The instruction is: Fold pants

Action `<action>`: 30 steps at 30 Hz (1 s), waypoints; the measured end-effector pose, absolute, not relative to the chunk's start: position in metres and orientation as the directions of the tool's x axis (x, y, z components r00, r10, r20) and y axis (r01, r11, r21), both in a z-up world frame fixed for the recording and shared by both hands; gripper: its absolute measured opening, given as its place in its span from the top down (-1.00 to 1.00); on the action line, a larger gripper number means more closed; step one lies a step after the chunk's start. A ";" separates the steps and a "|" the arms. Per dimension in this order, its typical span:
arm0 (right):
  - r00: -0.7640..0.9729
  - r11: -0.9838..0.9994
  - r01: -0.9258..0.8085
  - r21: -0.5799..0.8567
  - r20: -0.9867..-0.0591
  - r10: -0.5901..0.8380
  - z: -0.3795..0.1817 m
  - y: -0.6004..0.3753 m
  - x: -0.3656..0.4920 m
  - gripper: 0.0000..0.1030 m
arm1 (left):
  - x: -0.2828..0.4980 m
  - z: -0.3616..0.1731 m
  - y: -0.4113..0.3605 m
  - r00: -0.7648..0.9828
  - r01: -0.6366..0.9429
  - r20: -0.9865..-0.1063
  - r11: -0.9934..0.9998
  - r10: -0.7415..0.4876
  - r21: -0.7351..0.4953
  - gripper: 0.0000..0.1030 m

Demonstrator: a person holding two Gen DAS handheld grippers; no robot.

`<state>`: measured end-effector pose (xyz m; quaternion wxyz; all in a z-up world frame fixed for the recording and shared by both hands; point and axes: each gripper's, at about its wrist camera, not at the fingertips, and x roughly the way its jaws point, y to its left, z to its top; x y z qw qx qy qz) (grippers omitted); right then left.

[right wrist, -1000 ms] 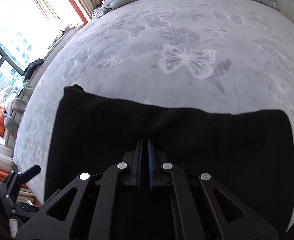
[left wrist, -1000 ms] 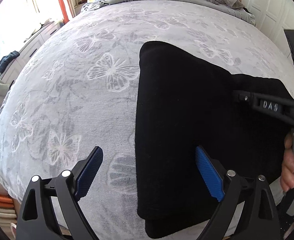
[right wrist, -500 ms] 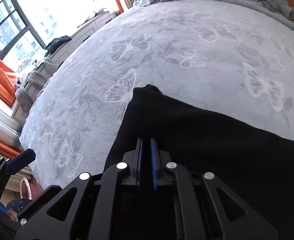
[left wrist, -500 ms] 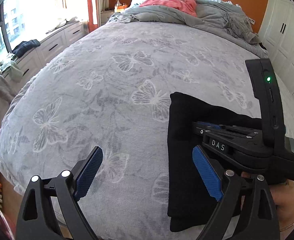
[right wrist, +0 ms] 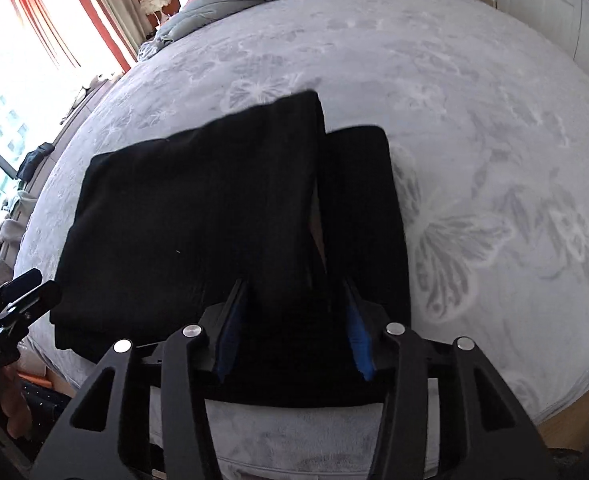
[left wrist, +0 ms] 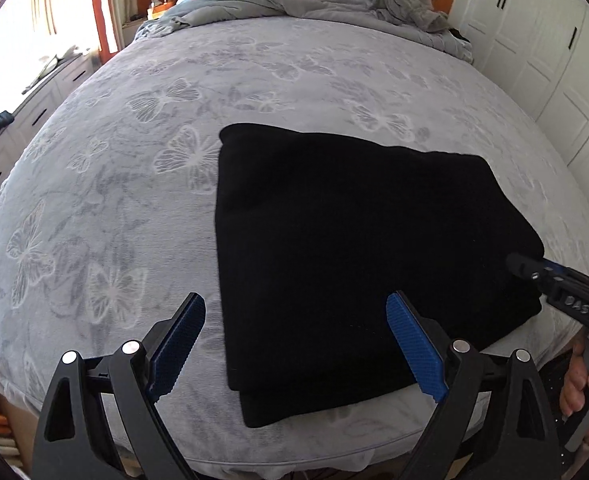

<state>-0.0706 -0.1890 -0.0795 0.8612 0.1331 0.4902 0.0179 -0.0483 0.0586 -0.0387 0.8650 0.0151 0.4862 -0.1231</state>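
Two tongs show here. The left tongs [left wrist: 296, 344] hang low over the near edge of the bed [left wrist: 106, 208], pointing forward, with their blue pads spread wide and nothing between them. The black pants [left wrist: 354, 240] lie folded flat on the grey butterfly blanket, near the front edge of the bed. The right tongs [right wrist: 294, 320] point along the bed too, their pads partly apart, with a fold of the pants between them; I cannot tell if the pads touch the cloth. A hand [left wrist: 582, 380] grips the right tongs' handle.
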 end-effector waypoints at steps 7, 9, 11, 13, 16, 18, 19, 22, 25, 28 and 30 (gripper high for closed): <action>0.611 0.949 0.023 0.313 -0.756 0.235 -0.025 -0.188 -0.108 0.80 | -0.050 -0.049 0.036 0.482 0.261 -0.858 0.964 -0.180 -0.055 -0.76; 0.567 0.963 0.057 0.263 -0.803 0.186 -0.050 -0.190 -0.107 0.73 | -0.049 -0.052 0.037 0.476 0.258 -0.861 0.964 -0.180 -0.059 -0.76; 0.515 0.970 0.062 0.235 -0.840 0.171 -0.084 -0.190 -0.099 0.61 | -0.049 -0.054 0.037 0.472 0.253 -0.865 0.966 -0.170 -0.052 -0.76; 0.549 0.963 0.064 0.260 -0.815 0.184 -0.069 -0.192 -0.106 0.54 | -0.049 -0.055 0.037 0.464 0.253 -0.870 0.966 -0.170 -0.054 -0.76; 0.606 0.972 0.086 0.217 -0.786 0.122 -0.041 -0.194 -0.111 0.01 | -0.050 -0.055 0.039 0.473 0.245 -0.866 0.968 -0.164 -0.049 -0.76; 0.627 0.983 0.079 0.168 -0.775 0.082 -0.030 -0.194 -0.110 -0.51 | -0.049 -0.055 0.043 0.466 0.234 -0.869 0.970 -0.166 -0.059 -0.76; 0.633 0.986 0.080 0.143 -0.772 0.061 -0.028 -0.195 -0.109 -0.68 | -0.048 -0.054 0.045 0.462 0.228 -0.871 0.971 -0.170 -0.069 -0.76; 0.607 0.984 0.095 0.154 -0.792 0.065 -0.040 -0.202 -0.100 -0.70 | -0.043 -0.052 0.056 0.437 0.208 -0.870 0.967 -0.229 -0.151 -0.76; 0.545 0.963 0.110 0.245 -0.825 0.148 -0.064 -0.207 -0.092 -0.70 | -0.036 -0.056 0.078 0.397 0.147 -0.863 0.950 -0.312 -0.276 -0.77; 0.489 0.926 0.146 0.348 -0.839 0.238 -0.090 -0.214 -0.085 -0.70 | -0.027 -0.072 0.099 0.328 0.071 -0.866 0.924 -0.377 -0.375 -0.77; 0.486 0.897 0.160 0.412 -0.824 0.291 -0.099 -0.218 -0.083 -0.73 | -0.021 -0.085 0.104 0.262 0.053 -0.863 0.899 -0.432 -0.434 -0.77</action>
